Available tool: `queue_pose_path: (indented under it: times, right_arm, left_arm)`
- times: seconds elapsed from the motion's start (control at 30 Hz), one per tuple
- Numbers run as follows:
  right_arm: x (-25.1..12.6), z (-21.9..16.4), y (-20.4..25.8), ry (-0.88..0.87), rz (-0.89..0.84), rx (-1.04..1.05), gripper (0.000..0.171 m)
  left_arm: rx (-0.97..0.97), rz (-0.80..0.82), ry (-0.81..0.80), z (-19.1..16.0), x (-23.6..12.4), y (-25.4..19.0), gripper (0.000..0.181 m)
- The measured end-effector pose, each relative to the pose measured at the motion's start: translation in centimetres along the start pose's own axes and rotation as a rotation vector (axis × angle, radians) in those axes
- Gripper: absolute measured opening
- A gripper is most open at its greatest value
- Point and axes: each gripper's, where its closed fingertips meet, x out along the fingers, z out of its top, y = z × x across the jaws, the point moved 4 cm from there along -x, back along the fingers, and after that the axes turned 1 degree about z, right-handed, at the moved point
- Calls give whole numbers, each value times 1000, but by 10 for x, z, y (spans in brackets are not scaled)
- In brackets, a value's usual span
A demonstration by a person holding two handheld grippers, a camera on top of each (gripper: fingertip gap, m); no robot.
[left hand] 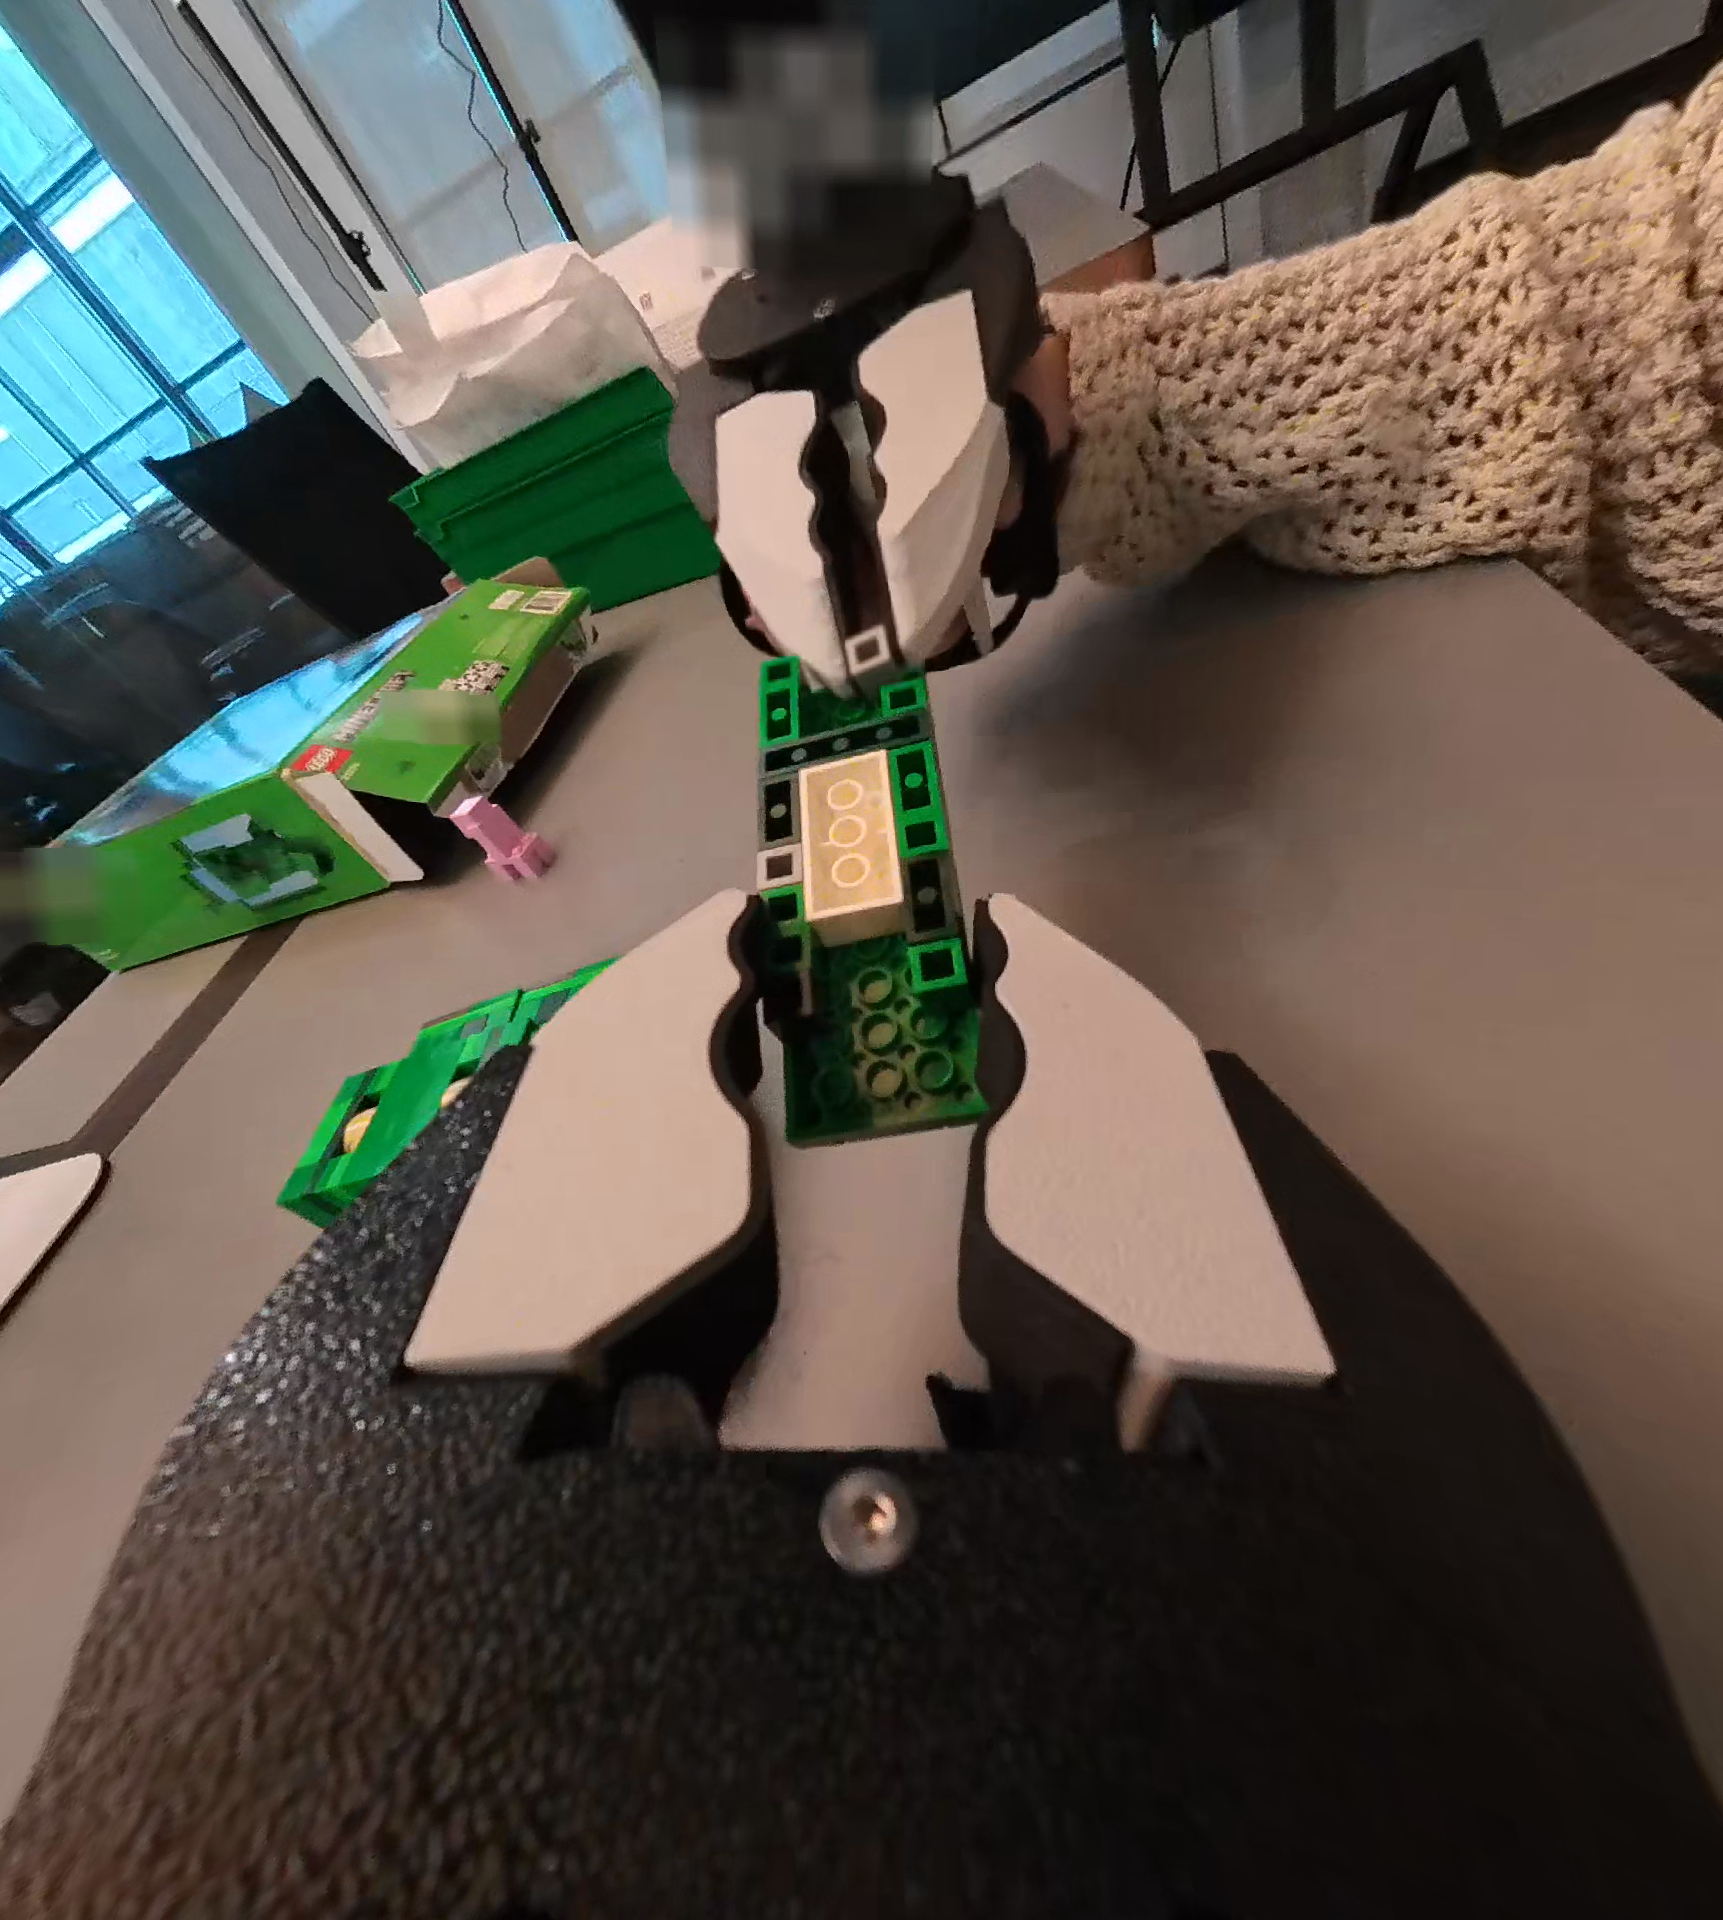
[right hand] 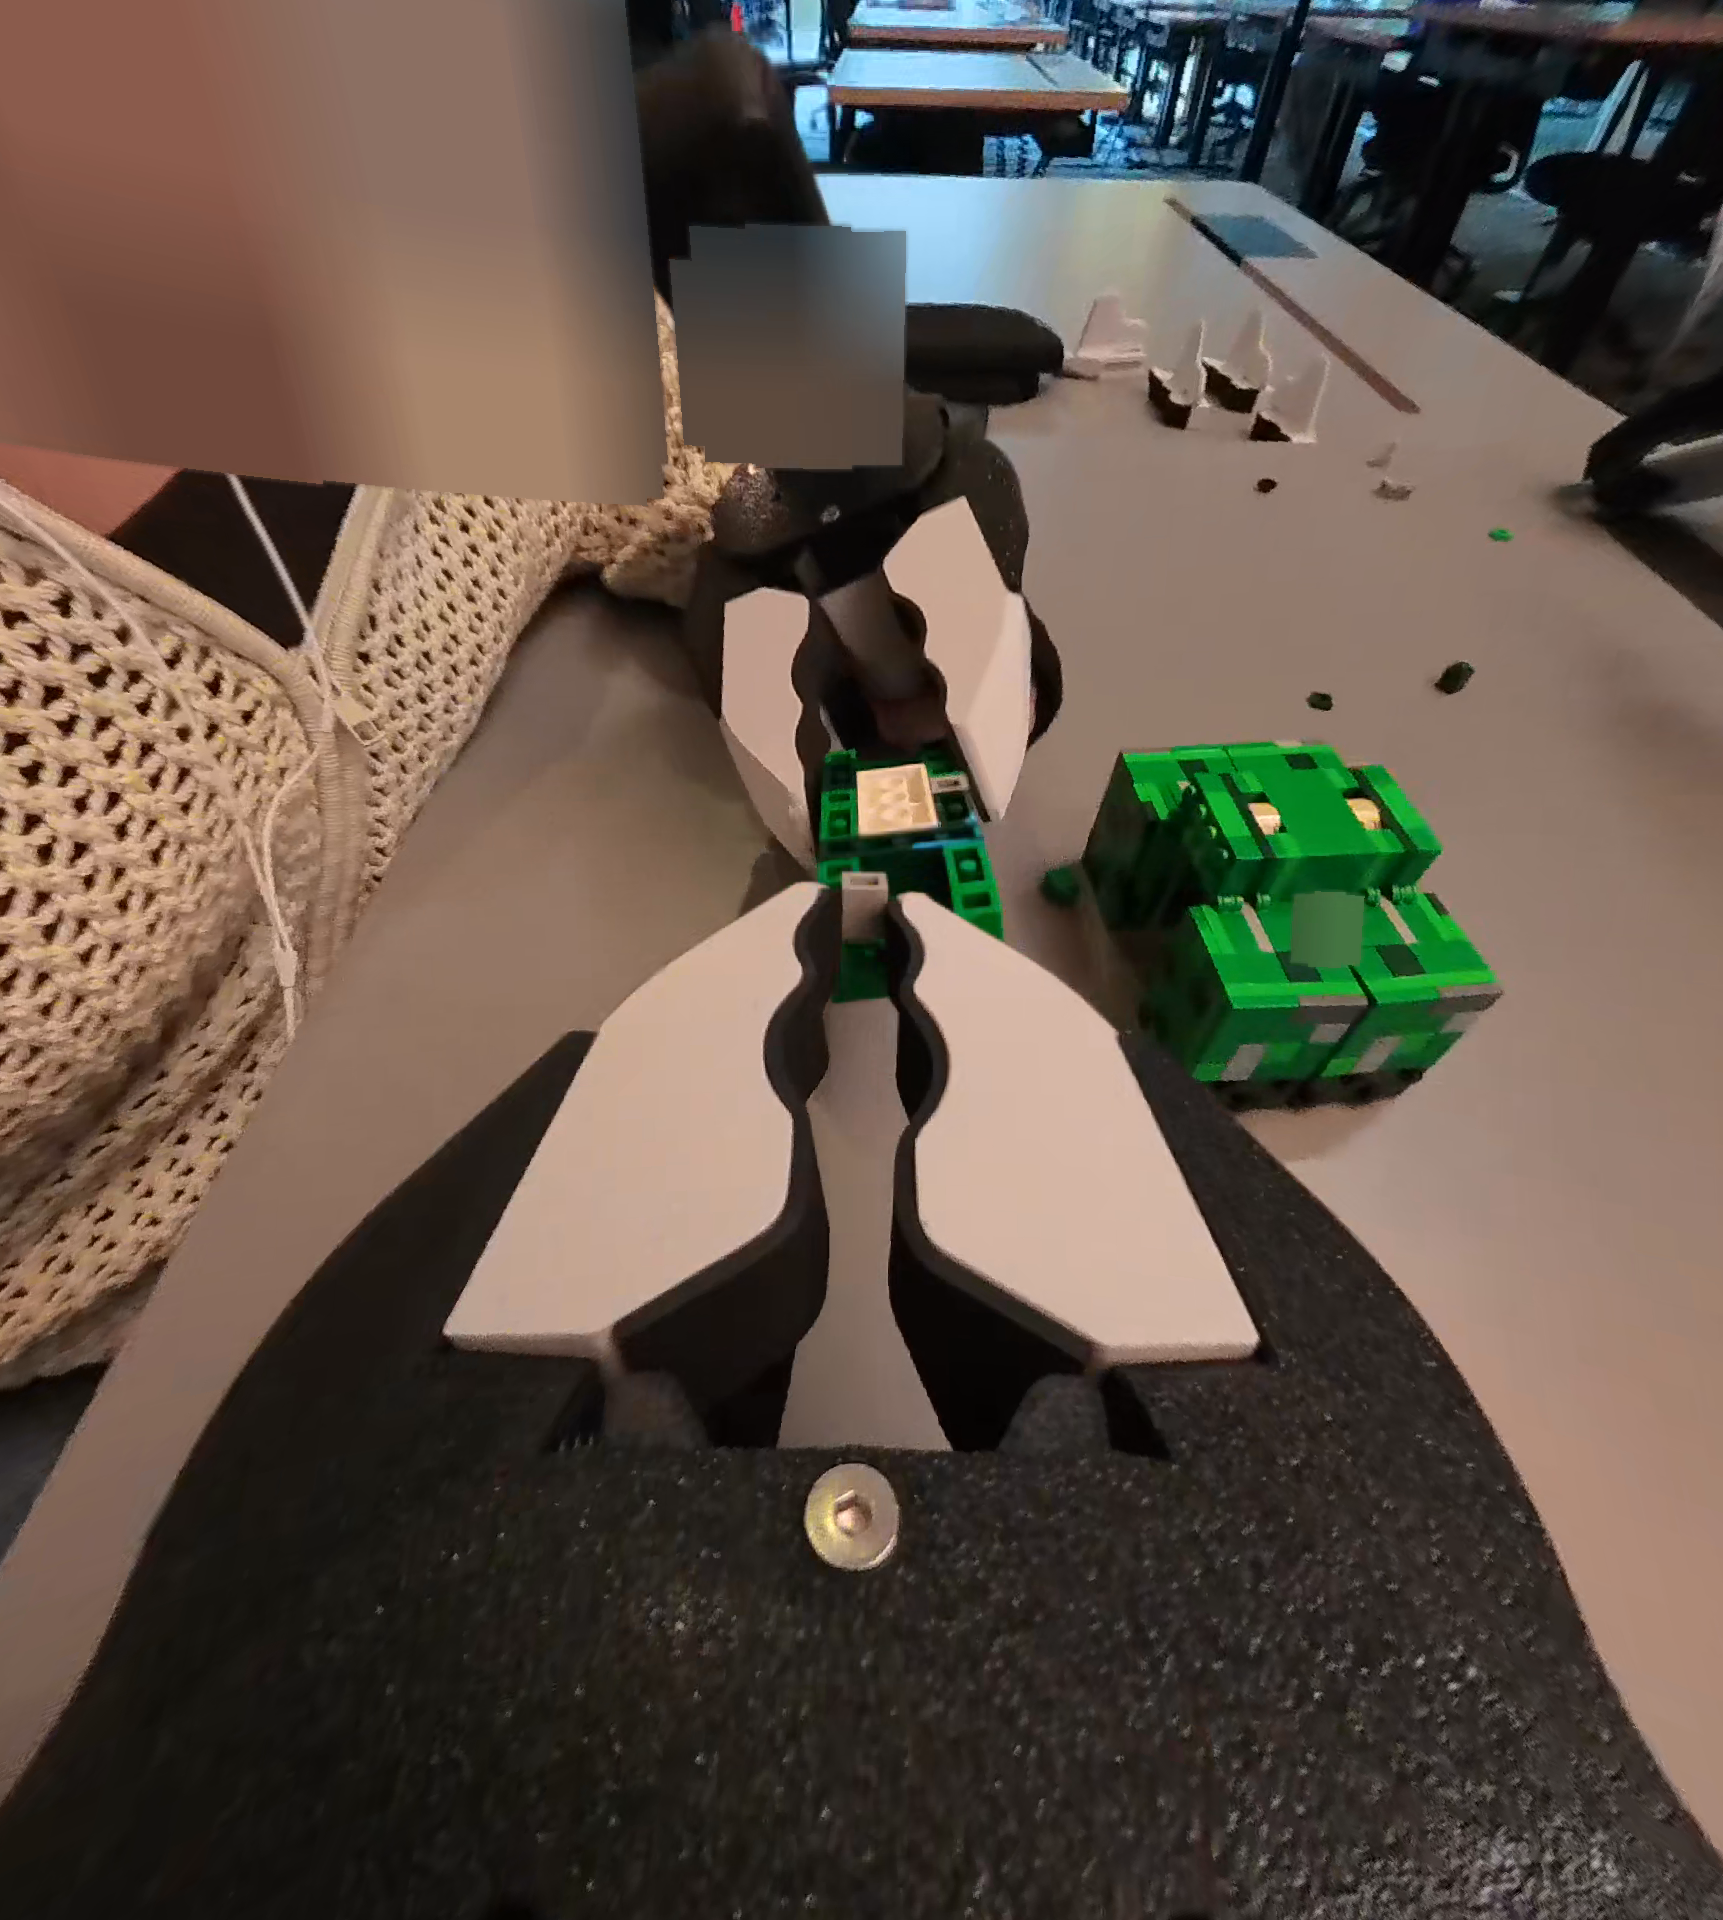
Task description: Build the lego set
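My left gripper (left hand: 867, 940) is shut on the near end of a long green lego assembly (left hand: 924, 831) that lies on the grey table (left hand: 1356, 935). A white brick (left hand: 846, 842) sits in the assembly's middle. My right gripper (right hand: 857, 914) is shut on a small white square brick (right hand: 862, 891) and holds it over the assembly's (right hand: 966, 868) other end. In the left wrist view the right gripper (left hand: 862, 665) points down at the far end with that brick (left hand: 867, 649) at its tips. The left gripper (right hand: 888, 800) shows opposite in the right wrist view.
A second, blocky green build (right hand: 1283, 925) stands beside the assembly. A green lego box (left hand: 317, 790), a pink figure (left hand: 509, 836), green bins (left hand: 566, 499) and a white bag (left hand: 514, 332) lie at the left. Loose small pieces (right hand: 1454, 675) and spare finger parts (right hand: 1231, 384) lie farther off. A knitted sleeve (left hand: 1408, 395) reaches in. There is about 5 centimeters between the tips of the two grippers. The pink figure (left hand: 509, 836) is about equally far from each gripper, around 25 centimeters.
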Motion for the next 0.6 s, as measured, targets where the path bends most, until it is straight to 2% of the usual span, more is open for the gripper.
queue_pose_path:
  times: [0.6]
  right_arm:
    - [5,-2,2,-2,-34,-90,7]
  left_arm:
    - [-40,-10,-7,2,-2,3,37]
